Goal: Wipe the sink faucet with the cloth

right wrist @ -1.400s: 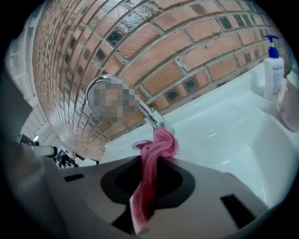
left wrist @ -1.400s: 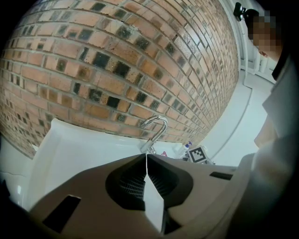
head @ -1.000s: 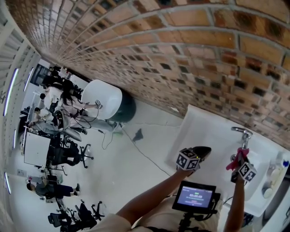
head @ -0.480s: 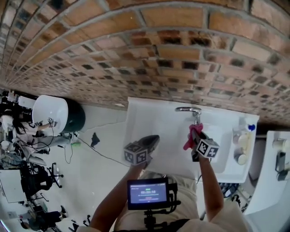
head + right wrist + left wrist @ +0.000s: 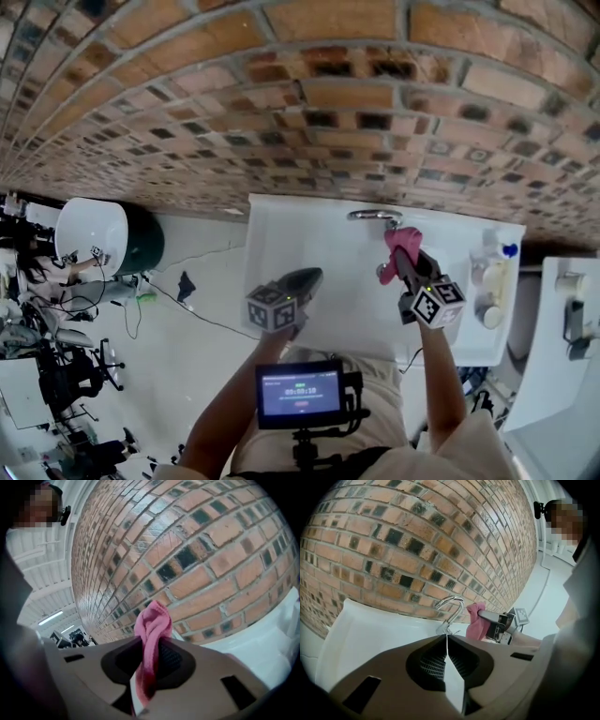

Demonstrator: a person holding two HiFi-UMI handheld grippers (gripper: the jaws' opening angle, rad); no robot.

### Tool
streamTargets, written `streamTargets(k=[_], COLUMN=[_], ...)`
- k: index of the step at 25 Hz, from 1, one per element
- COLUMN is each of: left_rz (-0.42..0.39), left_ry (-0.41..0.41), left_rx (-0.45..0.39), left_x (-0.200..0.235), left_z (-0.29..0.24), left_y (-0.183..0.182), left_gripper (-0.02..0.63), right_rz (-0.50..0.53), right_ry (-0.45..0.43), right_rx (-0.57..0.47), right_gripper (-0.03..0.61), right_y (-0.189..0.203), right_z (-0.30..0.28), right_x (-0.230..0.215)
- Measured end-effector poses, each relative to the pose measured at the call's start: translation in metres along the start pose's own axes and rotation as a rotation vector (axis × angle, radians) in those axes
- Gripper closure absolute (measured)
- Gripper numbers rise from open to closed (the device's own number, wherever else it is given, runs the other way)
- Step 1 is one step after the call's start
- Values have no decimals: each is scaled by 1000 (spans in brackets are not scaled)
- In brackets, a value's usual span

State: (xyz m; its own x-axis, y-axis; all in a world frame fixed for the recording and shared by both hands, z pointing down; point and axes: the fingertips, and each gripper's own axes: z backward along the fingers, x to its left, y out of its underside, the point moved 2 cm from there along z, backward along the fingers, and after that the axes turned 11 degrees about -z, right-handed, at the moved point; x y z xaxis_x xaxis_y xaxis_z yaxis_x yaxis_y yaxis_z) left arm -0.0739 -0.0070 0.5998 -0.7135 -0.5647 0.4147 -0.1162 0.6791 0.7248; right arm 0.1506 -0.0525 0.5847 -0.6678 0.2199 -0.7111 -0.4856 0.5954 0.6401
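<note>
Right gripper [image 5: 149, 645] jaws clamped on pink cloth [image 5: 152, 620], folds bulging above. Left gripper [image 5: 446, 638] jaws together, near sink [image 5: 300, 234] front edge. Cloth just beside faucet [image 5: 375, 215] at sink back edge, against brick wall [image 5: 281, 122].

In the head view's middle, the sink [image 5: 319, 239] lies bare left of the faucet [image 5: 373, 216]. The brick wall [image 5: 300, 112] closes the top just behind it; bottles [image 5: 489, 281] crowd the right rim.
</note>
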Motion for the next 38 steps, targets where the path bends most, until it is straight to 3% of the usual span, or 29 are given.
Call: streamTargets(k=[4,8,10,15,17,28,38], left_rz=[-2,-2,-2,-7,-4,5,4], left_ry=[15,18,16,10,3,-11,2], left_rx=[0,9,14,17,14,6,21], left_x=[-4,-4,-2,0,2,7,4], left_z=[-5,-5,-5,-1,1,7,-2], left_y=[-1,0,2,0,-1,-3,2], left_gripper=[620,620,620,620,620,620,620], right_rz=[137,319,467,976,1092,1243,1253], right_ry=[69,115,82,-64,-136,-153,-137], right_rx=[14,134,209,462,575,836,912], right_gripper=[499,499,499,498,499,499,500], right_y=[-18,-18,-14,21,39,60,70], right_z=[10,6,-3,-30,-43,-71,-80], right_x=[-19,-51,-51,-46,-46,-98,-124])
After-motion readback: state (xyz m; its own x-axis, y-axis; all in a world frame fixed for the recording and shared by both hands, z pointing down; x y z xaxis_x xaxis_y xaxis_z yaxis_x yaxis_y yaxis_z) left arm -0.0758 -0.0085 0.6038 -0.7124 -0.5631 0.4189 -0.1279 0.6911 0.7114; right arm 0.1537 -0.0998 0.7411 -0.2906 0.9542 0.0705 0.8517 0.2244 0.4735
